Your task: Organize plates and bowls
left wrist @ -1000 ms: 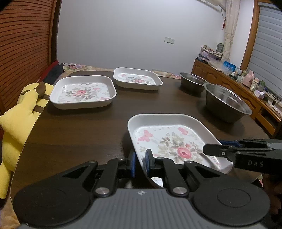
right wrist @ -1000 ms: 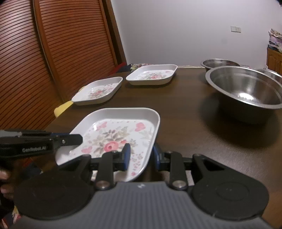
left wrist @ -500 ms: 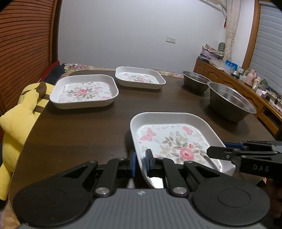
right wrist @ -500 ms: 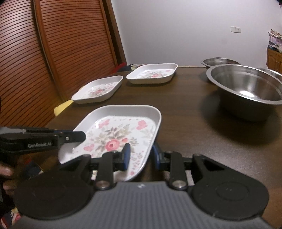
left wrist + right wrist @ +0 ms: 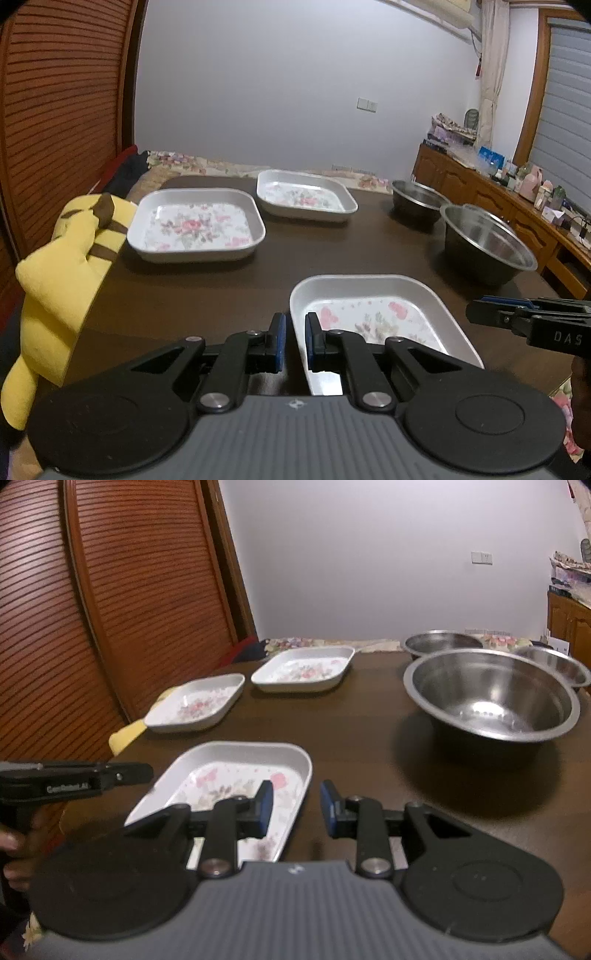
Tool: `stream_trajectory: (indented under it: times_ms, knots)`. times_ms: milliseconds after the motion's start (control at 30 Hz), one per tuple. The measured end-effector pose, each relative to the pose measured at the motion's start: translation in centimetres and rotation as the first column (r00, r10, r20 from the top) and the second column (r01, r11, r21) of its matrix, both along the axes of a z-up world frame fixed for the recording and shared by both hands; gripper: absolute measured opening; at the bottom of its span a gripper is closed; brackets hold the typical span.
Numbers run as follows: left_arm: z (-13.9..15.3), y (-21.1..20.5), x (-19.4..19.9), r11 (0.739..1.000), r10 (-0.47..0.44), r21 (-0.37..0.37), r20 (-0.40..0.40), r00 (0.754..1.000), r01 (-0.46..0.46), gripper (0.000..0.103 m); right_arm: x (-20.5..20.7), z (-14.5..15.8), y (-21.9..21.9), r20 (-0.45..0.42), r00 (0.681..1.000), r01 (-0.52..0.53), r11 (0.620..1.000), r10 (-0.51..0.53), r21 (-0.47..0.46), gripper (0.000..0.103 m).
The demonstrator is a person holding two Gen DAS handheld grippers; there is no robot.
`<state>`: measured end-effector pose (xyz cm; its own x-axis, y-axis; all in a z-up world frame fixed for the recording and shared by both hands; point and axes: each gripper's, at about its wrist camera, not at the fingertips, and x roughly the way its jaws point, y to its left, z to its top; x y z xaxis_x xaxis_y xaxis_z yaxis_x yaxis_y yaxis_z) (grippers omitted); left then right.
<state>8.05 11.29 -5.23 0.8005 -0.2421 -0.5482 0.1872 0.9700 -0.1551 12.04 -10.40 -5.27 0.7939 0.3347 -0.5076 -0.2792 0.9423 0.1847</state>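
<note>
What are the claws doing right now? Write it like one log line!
left claw: shut on near plate rim | right claw: open, straddling opposite rim | far plates, bowls: on table

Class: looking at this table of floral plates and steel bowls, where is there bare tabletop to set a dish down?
Bare wood runs down the middle, between the near floral plate, the two far floral plates and the large steel bowl. The right side is crowded with steel bowls; the left edge has a yellow plush toy.

Dark wood table [image 5: 184, 295]: two floral plates [image 5: 195, 225], three steel bowls [image 5: 491, 698].
</note>
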Motion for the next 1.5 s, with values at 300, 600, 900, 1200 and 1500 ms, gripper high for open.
stream_trajectory:
  times_ms: [300,600,900,1200,1500]
  knots:
    - [1.2,1.1,1.2,1.000,0.011,0.016,0.019,1.000,-0.011,0.012,1.2,2.1,0.7,0.036,0.998,-0.050,0.998,0.051,-0.029,0.031]
    - [2.0,3.7,4.4,0.998,0.043,0.050,0.026,0.999,-0.044,0.012,3.8,4.3,2.9,0.059,0.990,-0.126,0.990,0.130,-0.061,0.031]
    - [2.7,7.4,8.3,0.993,0.086,0.075,0.025,0.996,-0.088,0.012,8.0,6.6,6.4,0.034,0.972,-0.228,0.969,0.232,-0.091,0.031]
    - [1.7,10.8,12.8,0.990,0.129,0.058,-0.019,0.991,-0.128,0.013,14.1,5.5,9.6,-0.069,0.962,-0.270,0.960,0.265,-0.076,0.031]
    - [-0.2,12.9,15.6,0.987,0.161,0.029,-0.056,0.985,-0.160,0.018,18.0,2.6,11.7,-0.167,0.947,-0.287,0.955,0.273,-0.067,0.033]
